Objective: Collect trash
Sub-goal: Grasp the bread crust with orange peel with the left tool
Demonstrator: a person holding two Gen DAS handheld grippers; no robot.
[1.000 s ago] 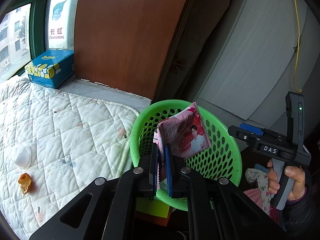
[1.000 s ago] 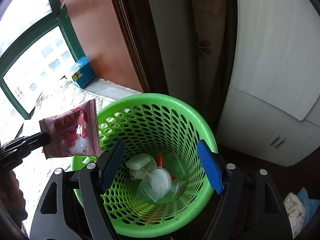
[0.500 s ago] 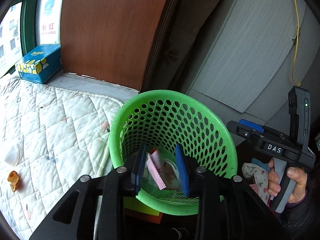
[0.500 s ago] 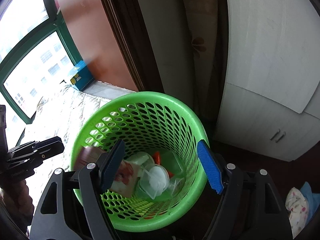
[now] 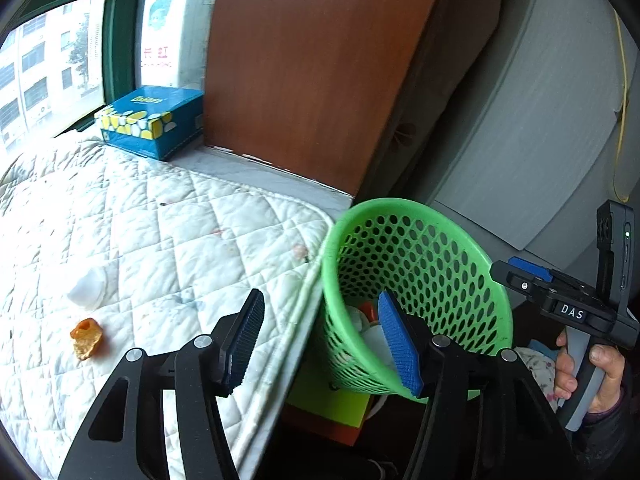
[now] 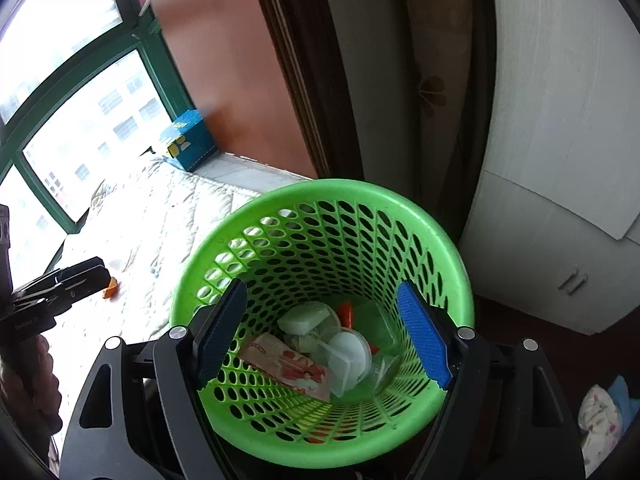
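Note:
A green perforated basket (image 5: 420, 256) (image 6: 440, 240) stands beside the bed. Inside it lie a pink snack wrapper (image 6: 292, 366), white plastic lids (image 6: 348, 350) and an orange piece. My left gripper (image 5: 324, 344) is open and empty, over the bed's edge next to the basket. My right gripper (image 6: 324, 332) is open and empty, above the basket's mouth; it also shows in the left wrist view (image 5: 560, 296). On the white quilt (image 5: 168, 232) lie an orange scrap (image 5: 86, 336) (image 6: 110, 288) and a white cup-like piece (image 5: 88, 288).
A blue tissue box (image 5: 152, 120) (image 6: 188, 144) sits on the window sill. A brown panel (image 5: 312, 60) and a grey cabinet (image 6: 560, 160) stand behind the basket. Patterned cloth (image 6: 600, 408) lies on the floor at right.
My left gripper let go of the pink wrapper, which fell into the basket. It then opened wide and moved left, off the basket, toward the quilt. The right gripper stayed open.

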